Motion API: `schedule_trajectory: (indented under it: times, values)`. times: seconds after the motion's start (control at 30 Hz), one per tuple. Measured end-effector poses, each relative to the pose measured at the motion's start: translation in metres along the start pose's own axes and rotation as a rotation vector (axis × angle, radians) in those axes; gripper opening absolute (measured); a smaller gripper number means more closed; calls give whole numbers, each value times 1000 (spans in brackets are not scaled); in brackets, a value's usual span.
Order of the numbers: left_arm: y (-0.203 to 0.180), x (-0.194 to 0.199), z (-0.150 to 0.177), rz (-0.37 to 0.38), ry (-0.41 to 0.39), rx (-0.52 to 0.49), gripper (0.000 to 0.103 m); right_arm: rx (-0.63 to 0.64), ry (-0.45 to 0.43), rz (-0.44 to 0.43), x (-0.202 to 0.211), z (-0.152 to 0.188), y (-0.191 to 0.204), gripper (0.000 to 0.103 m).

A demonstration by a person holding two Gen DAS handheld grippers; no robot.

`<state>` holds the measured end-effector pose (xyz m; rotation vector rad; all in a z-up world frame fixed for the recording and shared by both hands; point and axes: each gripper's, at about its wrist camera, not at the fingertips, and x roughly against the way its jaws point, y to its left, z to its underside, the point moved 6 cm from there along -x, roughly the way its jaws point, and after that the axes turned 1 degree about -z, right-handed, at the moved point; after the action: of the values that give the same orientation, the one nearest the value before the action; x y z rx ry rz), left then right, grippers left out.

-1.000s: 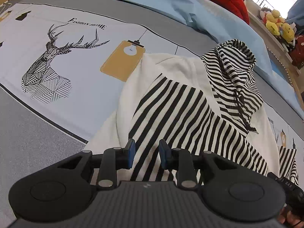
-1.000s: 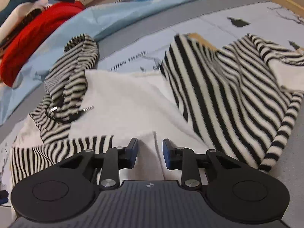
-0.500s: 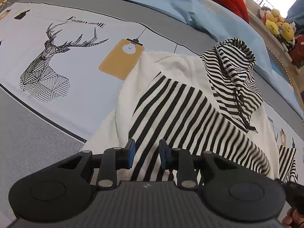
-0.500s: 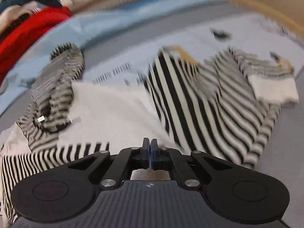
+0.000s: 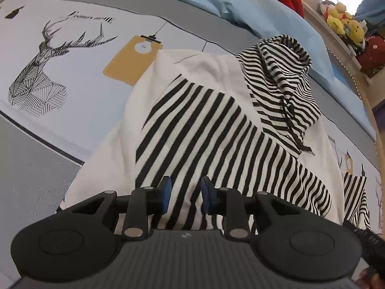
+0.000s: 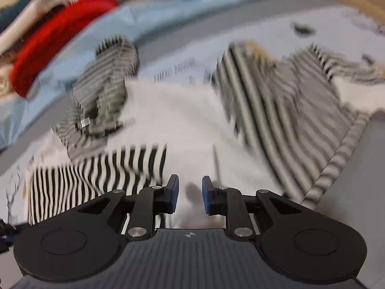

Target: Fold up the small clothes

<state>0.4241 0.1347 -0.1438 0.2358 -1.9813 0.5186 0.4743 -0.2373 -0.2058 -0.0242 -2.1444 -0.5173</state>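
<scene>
A small white hoodie [image 5: 216,77] with black-and-white striped sleeves and hood lies flat on the bed. One striped sleeve [image 5: 211,134] is folded across its white body. My left gripper [image 5: 186,197] is open just above that sleeve's near end, nothing between its jaws. The striped hood [image 5: 281,82] with a drawstring lies at the far right. In the blurred right wrist view my right gripper [image 6: 190,193] is open over the white body [image 6: 173,120], with the other striped sleeve [image 6: 96,180] to its left and the hood [image 6: 105,82] beyond.
The bedsheet [image 5: 60,77] has a deer print and a yellow tag print. A light blue cloth [image 5: 240,2] and a red garment [image 6: 55,41] lie along the far side. Plush toys [image 5: 341,19] sit on a shelf at the right.
My right gripper was open, shut half a second ago, and has opened again while moving; its view is blurred. The left gripper has stayed open and shifted only slightly.
</scene>
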Motion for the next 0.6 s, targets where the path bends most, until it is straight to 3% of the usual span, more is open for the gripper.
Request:
schedule_trajectory:
  times: [0.13, 0.33, 0.43, 0.5, 0.57, 0.6]
  values:
    - [-7, 1, 3, 6, -1, -11, 29, -95, -58, 17, 12, -18, -37, 22]
    - [-12, 2, 3, 8, -7, -26, 29, -262, -246, 187, 43, -54, -142, 21]
    - [-12, 2, 1, 4, -11, -25, 29, -368, -298, 249, 58, -63, -197, 22]
    - [-12, 2, 1, 2, -10, -23, 29, -427, -300, 252, 57, -63, -220, 24]
    - [-14, 1, 2, 2, -9, -24, 29, -472, -260, 226, 52, -62, -238, 39]
    - [-14, 1, 2, 2, -9, -26, 29, -486, -250, 218, 50, -61, -243, 40]
